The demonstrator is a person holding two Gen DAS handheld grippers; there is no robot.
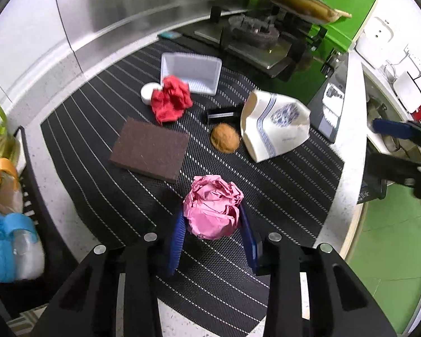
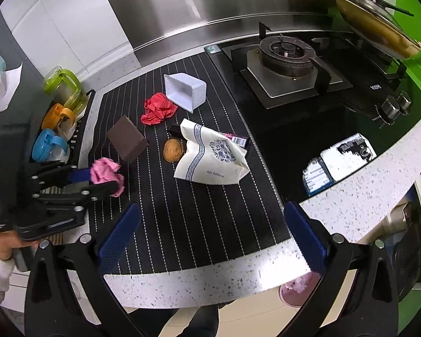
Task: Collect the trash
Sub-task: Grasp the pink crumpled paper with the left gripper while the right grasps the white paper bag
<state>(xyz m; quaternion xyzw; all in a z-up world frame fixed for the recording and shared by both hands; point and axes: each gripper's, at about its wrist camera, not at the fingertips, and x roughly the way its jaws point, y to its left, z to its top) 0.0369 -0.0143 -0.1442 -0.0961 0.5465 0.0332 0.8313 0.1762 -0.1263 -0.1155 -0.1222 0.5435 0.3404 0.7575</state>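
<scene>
My left gripper (image 1: 212, 234) — pads clamped on pink paper ball (image 1: 212, 207), near the mat's (image 1: 280, 196) front-left edge. My right gripper (image 2: 210, 241) — jaws apart over the counter edge (image 2: 210, 286).

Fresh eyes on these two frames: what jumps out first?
The crumpled pink paper ball squeezed between the left gripper fingers, near the front of the black striped mat. Behind it, a red paper wad lies beside a tipped white tub, with a brown sponge block between. The right gripper hangs open over the counter edge.
</scene>
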